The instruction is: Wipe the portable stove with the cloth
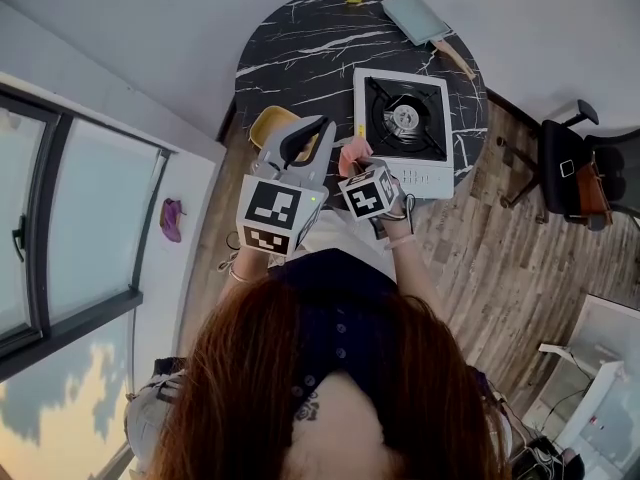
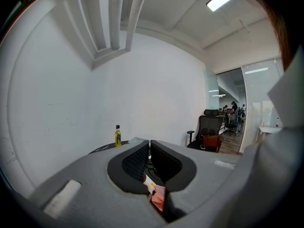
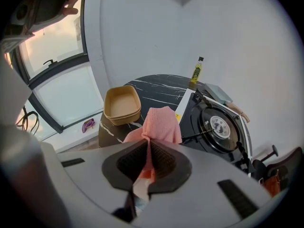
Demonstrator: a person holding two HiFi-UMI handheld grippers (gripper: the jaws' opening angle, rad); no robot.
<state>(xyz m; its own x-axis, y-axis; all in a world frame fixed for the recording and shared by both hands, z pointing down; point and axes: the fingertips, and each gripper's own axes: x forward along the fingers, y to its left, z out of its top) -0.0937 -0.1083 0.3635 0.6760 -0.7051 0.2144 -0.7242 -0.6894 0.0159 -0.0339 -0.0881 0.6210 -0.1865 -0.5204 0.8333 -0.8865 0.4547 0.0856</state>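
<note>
Hair point(image 1: 300, 368) foreground; right gripper point(image 3: 148, 146) pinches pink cloth point(image 3: 161, 122) just beside near-left corner of portable stove point(image 1: 402, 128), left gripper point(image 2: 149, 148) jaws nearly together, seemingly empty; best lower cloth flat onto stove top, clear of burner point(image 3: 219, 126).

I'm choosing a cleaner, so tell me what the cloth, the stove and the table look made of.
The cloth: pink, soft fabric, maybe terry; fine nubby texture, drapes in folds.
The stove: probably painted metal; smooth white casing, black top, shiny metal burner.
The table: polished black with white veins; marble or a marble-look surface, can't tell which.
</note>
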